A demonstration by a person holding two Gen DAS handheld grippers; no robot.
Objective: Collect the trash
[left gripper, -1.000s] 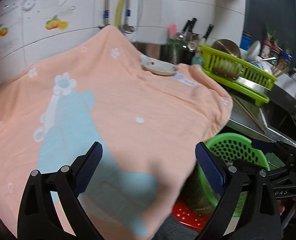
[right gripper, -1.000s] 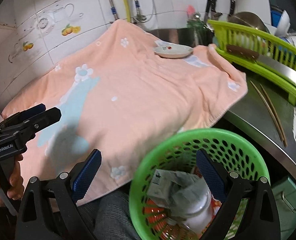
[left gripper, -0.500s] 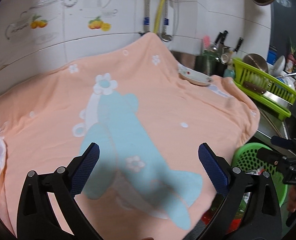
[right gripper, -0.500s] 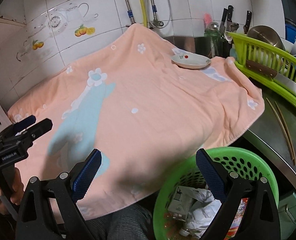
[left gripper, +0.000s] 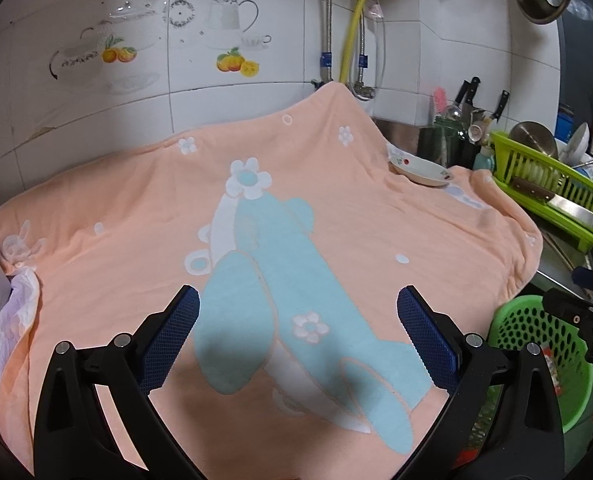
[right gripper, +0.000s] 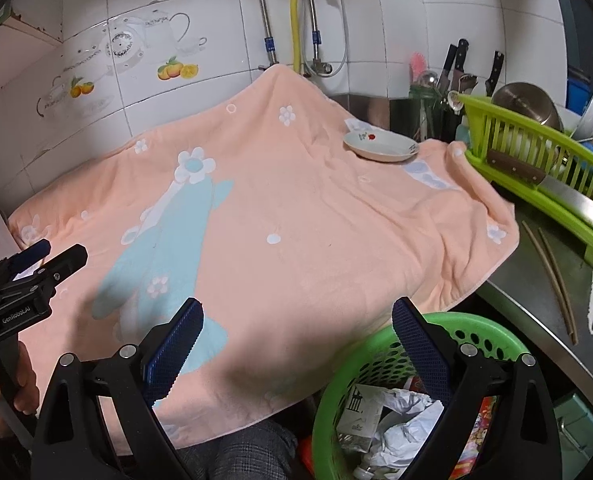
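A peach towel [left gripper: 336,208] with a blue figure covers the counter. My left gripper [left gripper: 296,300] hangs over its near part, open wide, with nothing between its fingers; the right wrist view shows it [right gripper: 36,264] at the left, held by a hand. My right gripper [right gripper: 296,312] is open and empty above the towel's front edge and the green perforated basket [right gripper: 492,340]. Crumpled white paper [right gripper: 400,412] and a small carton [right gripper: 356,412] lie in the basket. The basket [left gripper: 536,328] sits low on the right in the left wrist view.
A white plate [right gripper: 380,146] rests on the towel's far right. A green dish rack [right gripper: 536,168], knives and chopsticks [right gripper: 552,276] are on the steel counter at right. Something white and crumpled [left gripper: 16,312] shows at the towel's left edge. A trouser leg [right gripper: 240,456] is below.
My left gripper has swung left, away from the basket and over the towel. My right gripper has lifted and drawn back, so the basket has slid to the lower right of its view.
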